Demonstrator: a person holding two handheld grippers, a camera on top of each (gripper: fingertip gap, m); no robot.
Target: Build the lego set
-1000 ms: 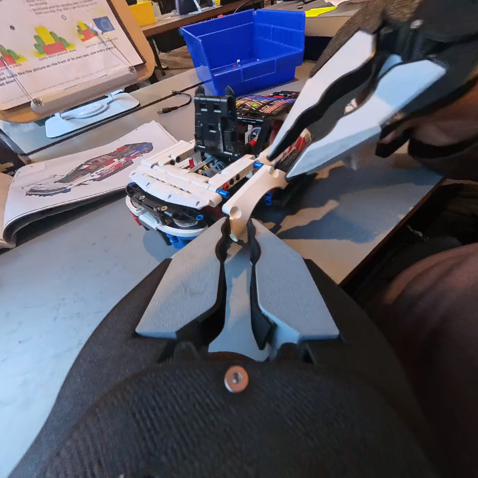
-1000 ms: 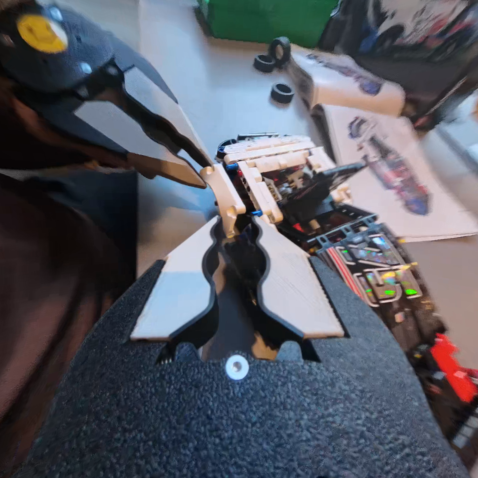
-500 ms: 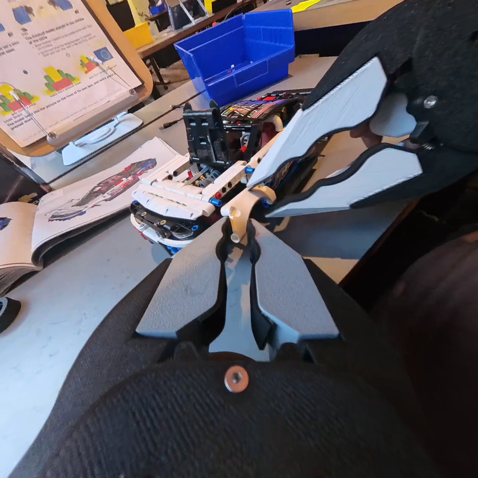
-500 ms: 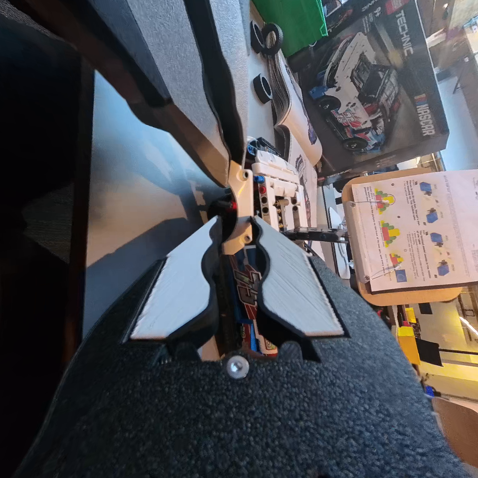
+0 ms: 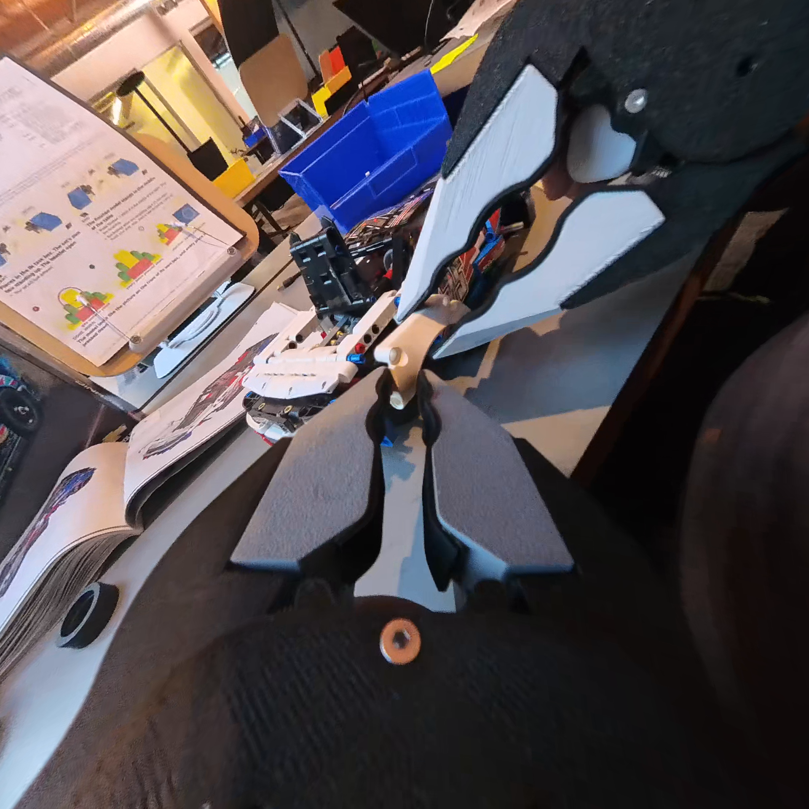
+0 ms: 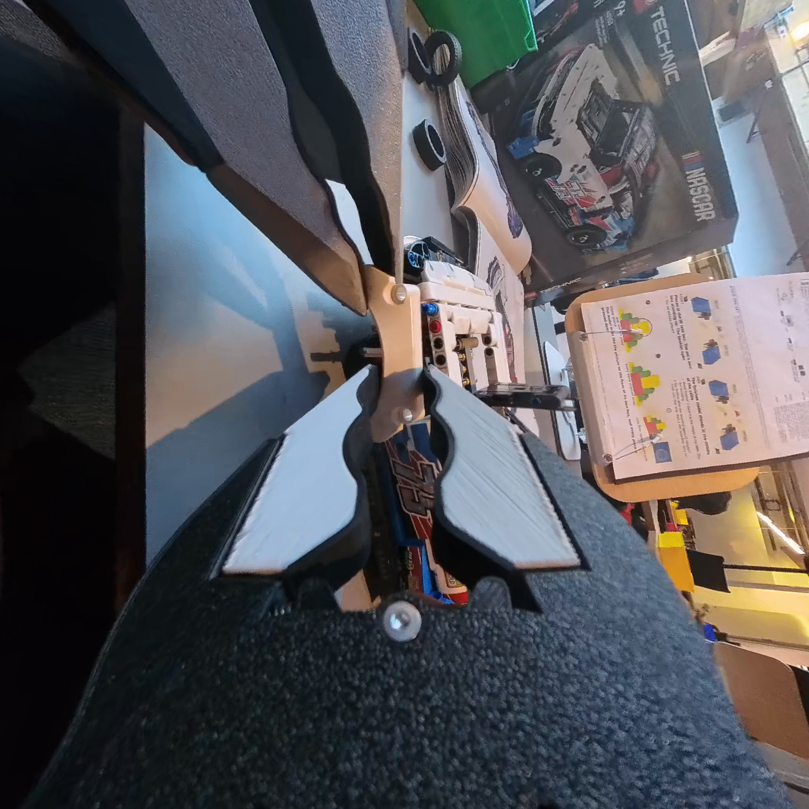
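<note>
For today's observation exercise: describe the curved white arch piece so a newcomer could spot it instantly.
Find the half-built lego car on the grey table, in front of the blue bin. At its near edge, the white arch piece is pinched between both tools. Unlike the straight holed beams beside it, it curves.

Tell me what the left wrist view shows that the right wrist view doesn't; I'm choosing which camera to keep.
Only the left wrist view shows the blue bin. Only the right wrist view shows the set's box and a green bin. Both show the white arch piece gripped at opposite ends by the left hand-held gripper and the right hand-held gripper, plus the car model and open manual.
</note>
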